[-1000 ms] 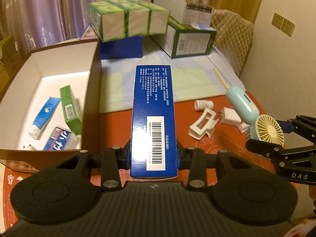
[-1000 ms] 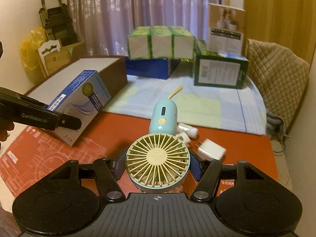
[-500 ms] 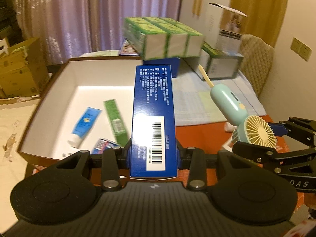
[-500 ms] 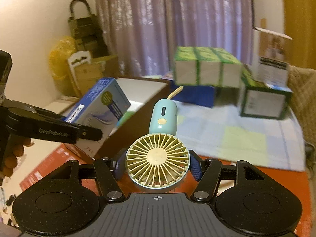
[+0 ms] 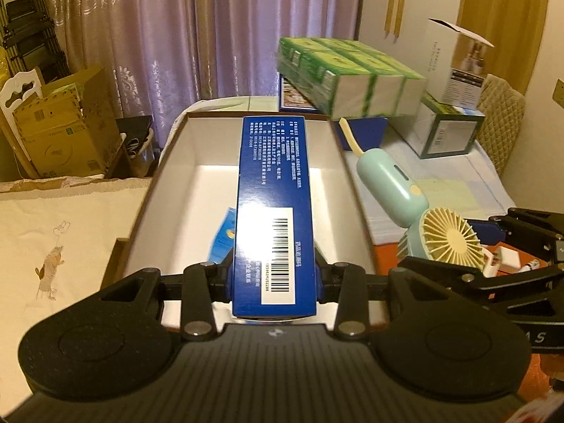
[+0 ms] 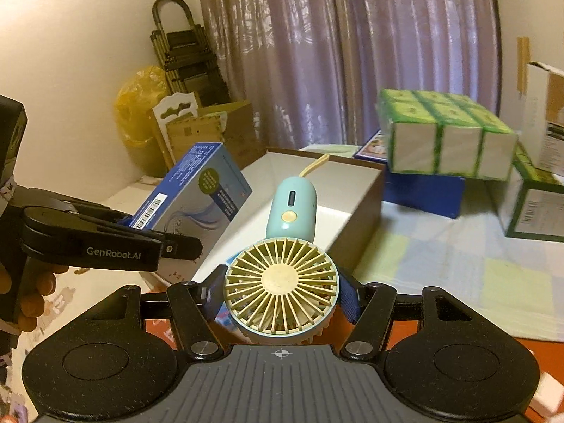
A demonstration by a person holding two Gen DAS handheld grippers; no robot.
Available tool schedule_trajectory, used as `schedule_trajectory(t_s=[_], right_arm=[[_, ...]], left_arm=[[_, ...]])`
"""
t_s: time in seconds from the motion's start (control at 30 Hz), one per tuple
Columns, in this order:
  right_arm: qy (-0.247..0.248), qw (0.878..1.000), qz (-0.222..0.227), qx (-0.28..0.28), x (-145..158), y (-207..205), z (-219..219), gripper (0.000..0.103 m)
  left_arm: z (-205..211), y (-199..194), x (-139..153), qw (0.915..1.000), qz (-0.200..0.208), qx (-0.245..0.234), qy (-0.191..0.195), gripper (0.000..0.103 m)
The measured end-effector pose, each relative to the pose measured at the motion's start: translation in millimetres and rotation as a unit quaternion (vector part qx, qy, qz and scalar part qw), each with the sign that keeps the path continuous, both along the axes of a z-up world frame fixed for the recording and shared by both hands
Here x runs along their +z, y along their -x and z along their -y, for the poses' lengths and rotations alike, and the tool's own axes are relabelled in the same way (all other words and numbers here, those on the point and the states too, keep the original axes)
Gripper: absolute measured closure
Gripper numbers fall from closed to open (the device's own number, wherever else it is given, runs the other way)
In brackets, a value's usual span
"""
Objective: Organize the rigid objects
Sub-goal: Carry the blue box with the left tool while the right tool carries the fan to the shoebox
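My left gripper point(image 5: 275, 278) is shut on a long blue box point(image 5: 273, 208) with a barcode and holds it above the open brown cardboard box point(image 5: 335, 148) with a white inside. A blue tube point(image 5: 222, 236) lies in that box, mostly hidden. My right gripper point(image 6: 282, 296) is shut on the head of a mint handheld fan point(image 6: 282, 278), its handle point(image 6: 292, 208) pointing forward at the box's right wall. The fan point(image 5: 444, 236) and the right gripper also show at the right of the left wrist view. The blue box point(image 6: 197, 190) and the left gripper show at the left of the right wrist view.
A green-and-white multipack point(image 5: 352, 74) sits on a dark blue box behind the cardboard box. Green-edged cartons point(image 5: 447, 130) stand at the back right. A white charger point(image 5: 504, 259) lies on the orange mat. A cream cloth point(image 5: 53, 246) covers the surface on the left.
Both grippers have swung left and forward with their loads. The blue box is now over the cardboard box, and the fan has come up beside the box's right wall.
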State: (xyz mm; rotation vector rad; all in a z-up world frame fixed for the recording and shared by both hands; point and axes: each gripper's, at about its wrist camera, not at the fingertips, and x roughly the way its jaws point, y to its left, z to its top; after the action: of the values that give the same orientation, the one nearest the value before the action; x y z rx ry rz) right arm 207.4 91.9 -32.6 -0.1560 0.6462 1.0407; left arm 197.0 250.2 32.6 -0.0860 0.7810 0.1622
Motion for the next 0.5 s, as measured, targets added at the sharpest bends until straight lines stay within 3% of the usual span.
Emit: schedule_trajectory(t_s=[0.5], right_arm=[[0.042,0.999,-0.007,-0.03,-26.8,-48.9,-88.5,0.043]], left_arm=[[-66.4,-87.2,-35.1,0.9983,-0.053,-0.019,-0.011,0.069]])
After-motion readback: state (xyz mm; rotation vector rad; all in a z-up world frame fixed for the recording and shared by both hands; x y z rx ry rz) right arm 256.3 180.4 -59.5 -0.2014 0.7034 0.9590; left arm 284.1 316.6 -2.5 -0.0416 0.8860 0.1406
